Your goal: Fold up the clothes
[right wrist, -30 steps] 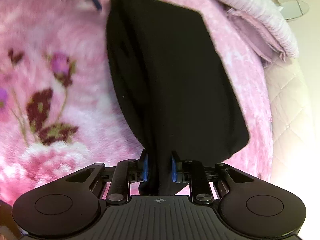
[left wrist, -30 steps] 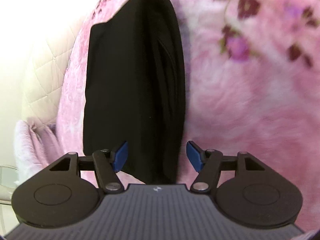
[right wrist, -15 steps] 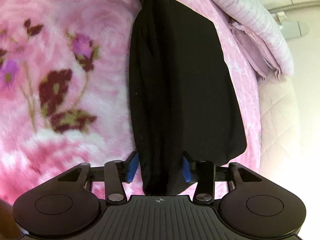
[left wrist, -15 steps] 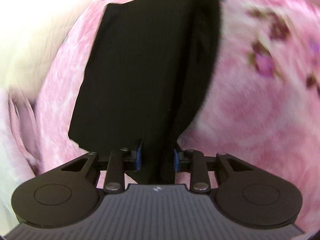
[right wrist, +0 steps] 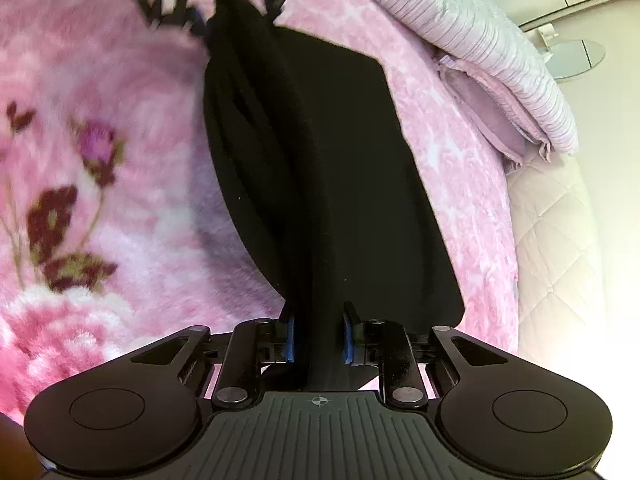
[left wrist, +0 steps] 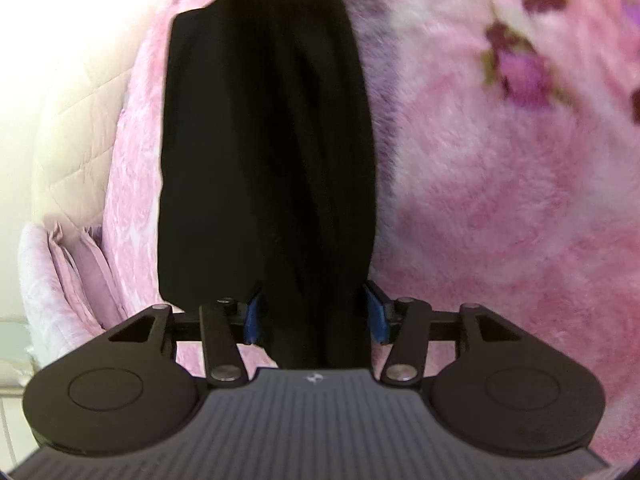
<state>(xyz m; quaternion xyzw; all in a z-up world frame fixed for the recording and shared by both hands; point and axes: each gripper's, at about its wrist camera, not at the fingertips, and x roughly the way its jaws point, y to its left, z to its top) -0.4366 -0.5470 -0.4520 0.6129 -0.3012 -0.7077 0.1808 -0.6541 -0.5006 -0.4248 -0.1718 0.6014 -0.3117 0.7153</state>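
A long black garment [left wrist: 260, 140] is folded into a narrow band over a pink floral blanket [left wrist: 500, 200]. One end of the band runs between the blue pads of my left gripper [left wrist: 314, 316], which stand wide apart beside the cloth, so that gripper is open. The other end sits in my right gripper [right wrist: 319, 338], shut on the black garment [right wrist: 328, 160]. In the right wrist view a broad flap of the garment spreads to the right. The left gripper [right wrist: 224, 4] shows blurred at the garment's far end.
The fluffy blanket [right wrist: 120, 200] covers the bed to the left of the garment. Lilac striped pillows [right wrist: 480, 52] lie at the far right. A cream quilted mattress edge [right wrist: 560, 240] runs beside the blanket's edge. A round glass table [right wrist: 576, 58] stands beyond the bed.
My left gripper, shut on the garment half a second ago, has opened wider. My right gripper, then spread around the cloth, has shut on it. Both views have shifted along the garment.
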